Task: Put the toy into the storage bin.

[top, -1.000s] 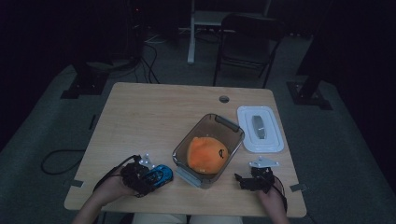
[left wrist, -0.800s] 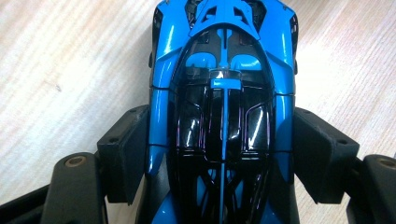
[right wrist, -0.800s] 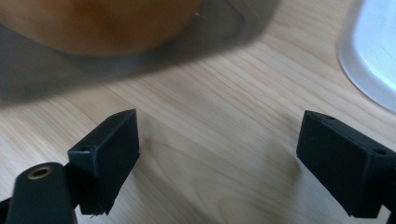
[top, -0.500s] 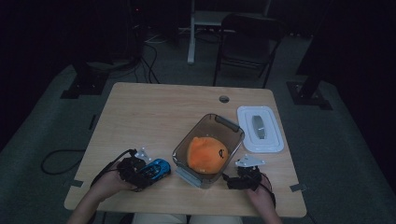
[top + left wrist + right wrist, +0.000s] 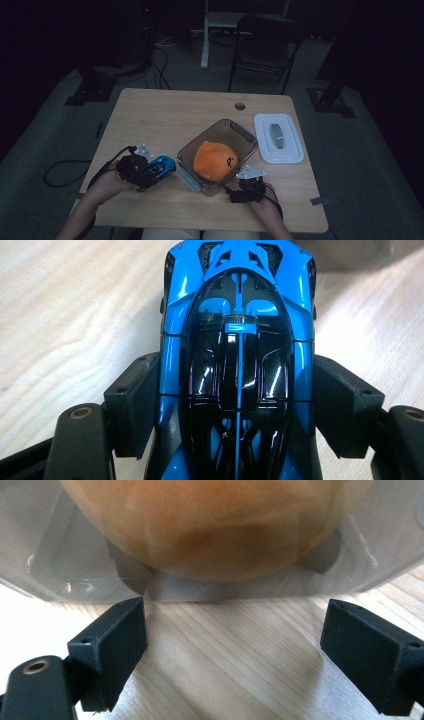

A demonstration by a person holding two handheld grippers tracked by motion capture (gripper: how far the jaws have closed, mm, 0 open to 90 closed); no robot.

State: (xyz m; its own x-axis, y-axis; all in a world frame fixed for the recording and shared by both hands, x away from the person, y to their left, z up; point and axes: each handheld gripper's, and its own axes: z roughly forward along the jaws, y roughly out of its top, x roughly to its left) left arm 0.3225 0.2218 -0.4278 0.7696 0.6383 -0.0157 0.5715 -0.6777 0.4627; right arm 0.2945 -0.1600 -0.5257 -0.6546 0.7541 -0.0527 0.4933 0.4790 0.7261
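Blue car (image 5: 237, 355) clamped in left gripper (image 5: 141, 171), just beside box (image 5: 186, 155). Right gripper (image 5: 243, 190) spread wide, empty, box wall just ahead. Could slip from shallow side grip, or clip box rim.

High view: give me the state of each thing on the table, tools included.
Blue car: clamped between the left tool's pads, beside the box.
Box: open, orange cap inside.
Cap: lying in the box.
Lid: off, flat on the table right of the box.
Left tool: shut on the car.
Right tool: open, empty, facing the box wall.
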